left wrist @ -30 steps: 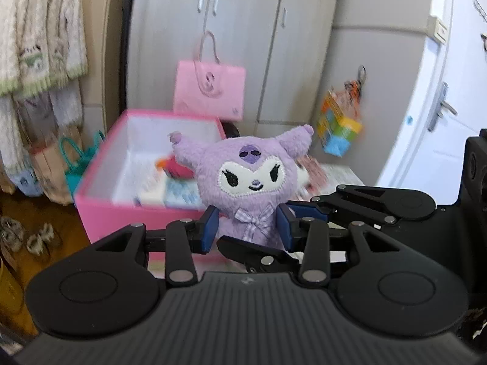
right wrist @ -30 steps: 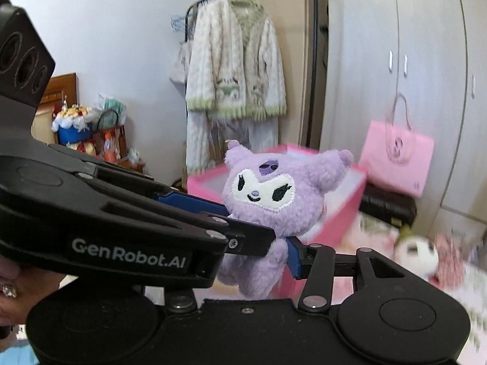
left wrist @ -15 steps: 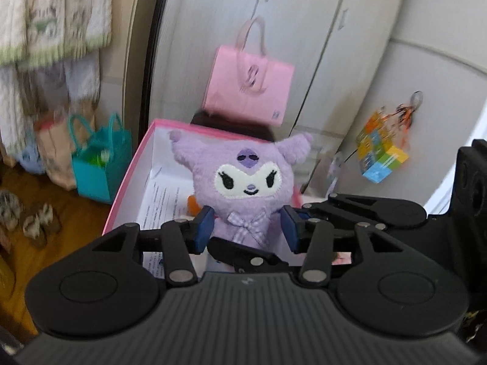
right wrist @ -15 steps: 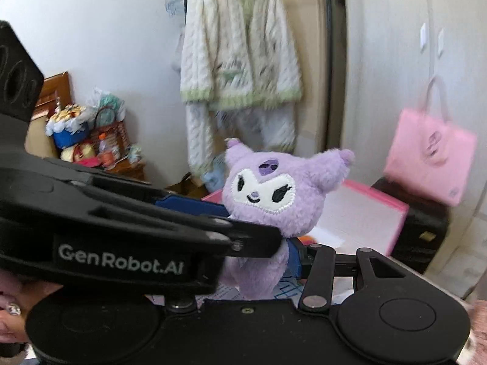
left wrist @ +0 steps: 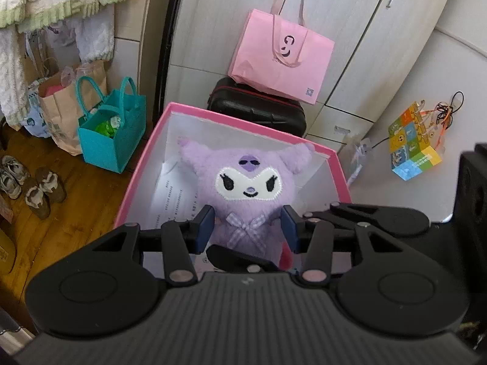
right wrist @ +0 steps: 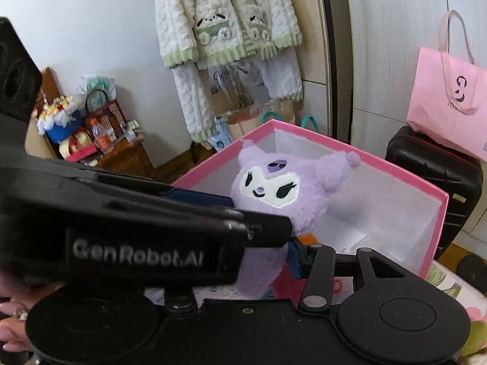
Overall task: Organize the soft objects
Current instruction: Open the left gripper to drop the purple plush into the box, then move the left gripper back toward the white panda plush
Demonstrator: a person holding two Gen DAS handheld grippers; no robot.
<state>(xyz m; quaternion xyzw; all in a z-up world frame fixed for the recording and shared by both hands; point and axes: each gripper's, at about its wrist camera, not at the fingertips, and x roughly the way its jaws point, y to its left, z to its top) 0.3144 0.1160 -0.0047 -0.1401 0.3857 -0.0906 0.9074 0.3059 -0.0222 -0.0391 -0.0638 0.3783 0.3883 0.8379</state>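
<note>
A purple plush doll (left wrist: 246, 194) with a white face and a checked bow is held over the open pink box (left wrist: 143, 164). My left gripper (left wrist: 247, 228) is shut on its body just below the face. My right gripper (right wrist: 268, 255) is shut on the doll's lower body (right wrist: 258, 270); its left finger is hidden behind the other gripper's black body. In the right wrist view the doll (right wrist: 274, 194) hangs above the pink box (right wrist: 438, 231), whose white inside holds printed paper.
A pink paper bag (left wrist: 283, 57) rests on a black case (left wrist: 258, 112) behind the box, against grey wardrobe doors. A teal bag (left wrist: 109, 130), paper bags and shoes (left wrist: 33, 185) stand on the wooden floor at left. A colourful cube (left wrist: 414, 143) hangs at right.
Both grippers have carried the doll forward and over the pink box; the box now lies directly beneath it. The grip on the doll is unchanged.
</note>
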